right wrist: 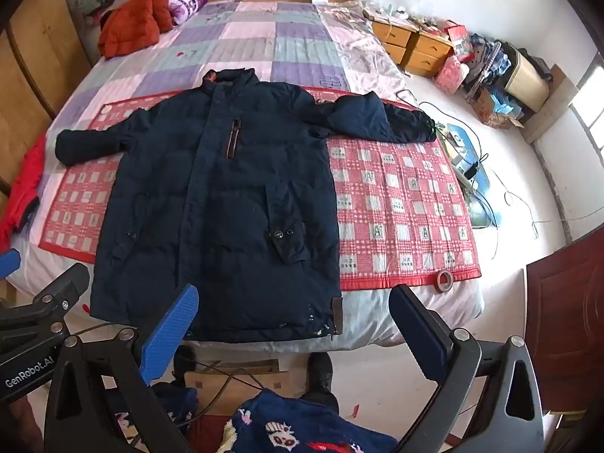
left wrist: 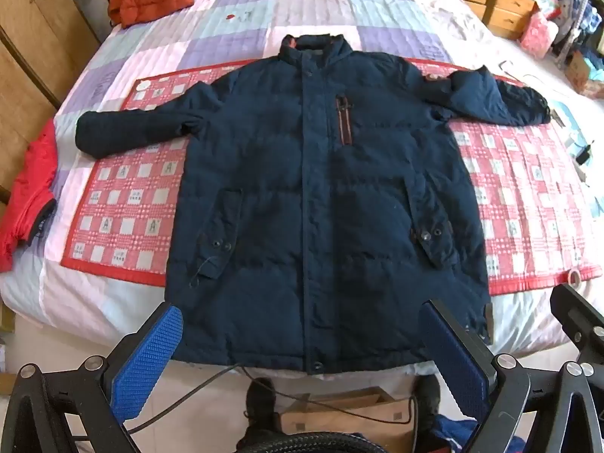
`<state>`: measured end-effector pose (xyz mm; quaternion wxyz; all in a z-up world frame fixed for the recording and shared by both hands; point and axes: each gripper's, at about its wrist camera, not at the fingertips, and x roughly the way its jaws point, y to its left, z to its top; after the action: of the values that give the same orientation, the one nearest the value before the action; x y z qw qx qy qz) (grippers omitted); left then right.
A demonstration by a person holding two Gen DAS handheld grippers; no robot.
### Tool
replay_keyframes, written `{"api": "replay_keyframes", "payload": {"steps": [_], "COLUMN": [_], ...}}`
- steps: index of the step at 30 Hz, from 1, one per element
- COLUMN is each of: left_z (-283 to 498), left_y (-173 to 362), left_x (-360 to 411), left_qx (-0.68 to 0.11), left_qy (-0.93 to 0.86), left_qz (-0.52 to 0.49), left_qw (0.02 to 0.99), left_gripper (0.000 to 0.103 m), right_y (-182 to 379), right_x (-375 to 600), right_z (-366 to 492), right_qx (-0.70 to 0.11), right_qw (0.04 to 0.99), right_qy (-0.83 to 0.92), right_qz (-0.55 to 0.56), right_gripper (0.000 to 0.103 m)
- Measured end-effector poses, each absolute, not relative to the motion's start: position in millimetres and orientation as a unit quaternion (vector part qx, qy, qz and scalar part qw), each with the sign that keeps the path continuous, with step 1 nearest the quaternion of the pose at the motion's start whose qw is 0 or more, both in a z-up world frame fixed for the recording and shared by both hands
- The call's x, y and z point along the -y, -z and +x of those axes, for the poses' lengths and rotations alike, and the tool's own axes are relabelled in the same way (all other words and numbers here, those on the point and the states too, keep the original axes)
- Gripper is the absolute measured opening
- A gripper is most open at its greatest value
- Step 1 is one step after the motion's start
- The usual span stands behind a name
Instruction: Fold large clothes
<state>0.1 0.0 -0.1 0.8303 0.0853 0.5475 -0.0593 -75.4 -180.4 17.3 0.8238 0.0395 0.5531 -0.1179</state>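
A large navy padded jacket [left wrist: 313, 196] lies flat, front up, on a red checked mat [left wrist: 124, 211] on the bed, both sleeves spread sideways. Its hem hangs at the bed's near edge. It also shows in the right wrist view [right wrist: 219, 207]. My left gripper [left wrist: 302, 336] is open and empty, held above the hem, apart from it. My right gripper [right wrist: 294, 313] is open and empty, above the jacket's right hem corner. The right gripper's body shows at the edge of the left wrist view [left wrist: 577, 324].
An orange jacket [right wrist: 132, 19] lies at the bed's head. A red garment [left wrist: 26, 196] hangs off the left edge. A tape roll [right wrist: 445, 280] sits on the mat's near edge. Wooden drawers [right wrist: 415, 49] and clutter stand right. A cardboard box [left wrist: 339, 415] and cables lie on the floor.
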Motion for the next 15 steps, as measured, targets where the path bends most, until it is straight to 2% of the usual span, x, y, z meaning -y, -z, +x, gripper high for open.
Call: {"api": "replay_keyframes", "payload": {"steps": [15], "left_z": [0.0], "left_y": [-0.1], "left_x": [0.0], "left_qx": [-0.547], "left_qy": [0.06], "left_qz": [0.084], "left_qw": [0.831], "left_gripper": [0.102], "right_y": [-18.0], "right_x": [180.3], "right_z": [-75.0], "right_qx": [-0.553], "right_qw": [0.824], "right_qy": [0.116], "right_qz": [0.041], "right_gripper": [0.103]}}
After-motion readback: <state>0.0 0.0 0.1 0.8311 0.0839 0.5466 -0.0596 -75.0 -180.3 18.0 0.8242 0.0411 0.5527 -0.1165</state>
